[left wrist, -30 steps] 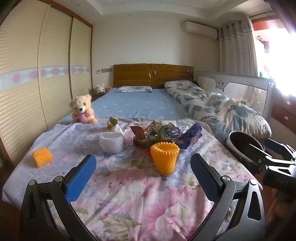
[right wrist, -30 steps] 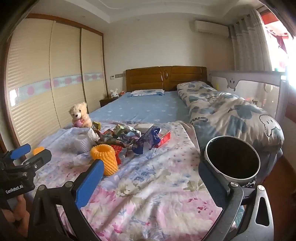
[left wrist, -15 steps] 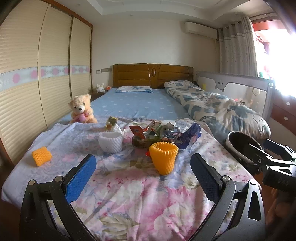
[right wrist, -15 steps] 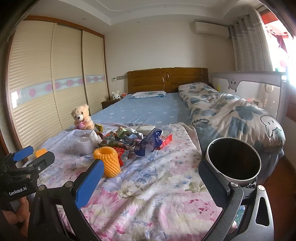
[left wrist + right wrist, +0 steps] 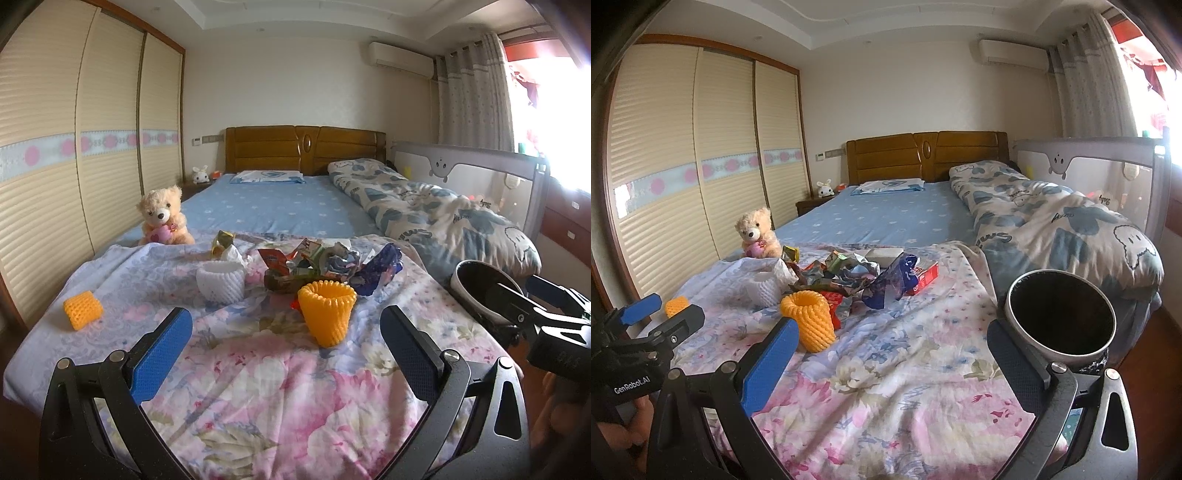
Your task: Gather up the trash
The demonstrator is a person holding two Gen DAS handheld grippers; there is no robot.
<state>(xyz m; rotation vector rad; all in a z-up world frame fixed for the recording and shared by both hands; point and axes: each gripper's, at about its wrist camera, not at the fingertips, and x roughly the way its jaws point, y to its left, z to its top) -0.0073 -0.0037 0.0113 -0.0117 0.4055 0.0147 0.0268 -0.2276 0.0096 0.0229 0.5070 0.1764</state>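
Both claws, left claw [image 5: 286,345] and right claw [image 5: 892,360], hover spread wide and empty above the floral bedspread [image 5: 280,398]. Crumpled wrappers [image 5: 325,267] lie piled mid-bed behind an orange foam net sleeve [image 5: 327,312]; the trash bin [image 5: 1062,317] stands at the bed's right edge.

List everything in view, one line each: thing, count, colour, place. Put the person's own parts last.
foam nets: three; two orange, one white; on the flowered quilt, one orange at its left edge
wrappers: a pile, mixed colours, mid quilt behind the upright orange net
red box: one, red, right of the pile
bin: one, silver rim, dark inside, at the bed's right edge
teddy bear: one, beige, left side of the bed
toy rabbit: one, white, nightstand
pillow: one, blue, by the headboard
duvet: one, white and blue, right side of the bed
left tongs: open, blue pads
right tongs: open, blue pads
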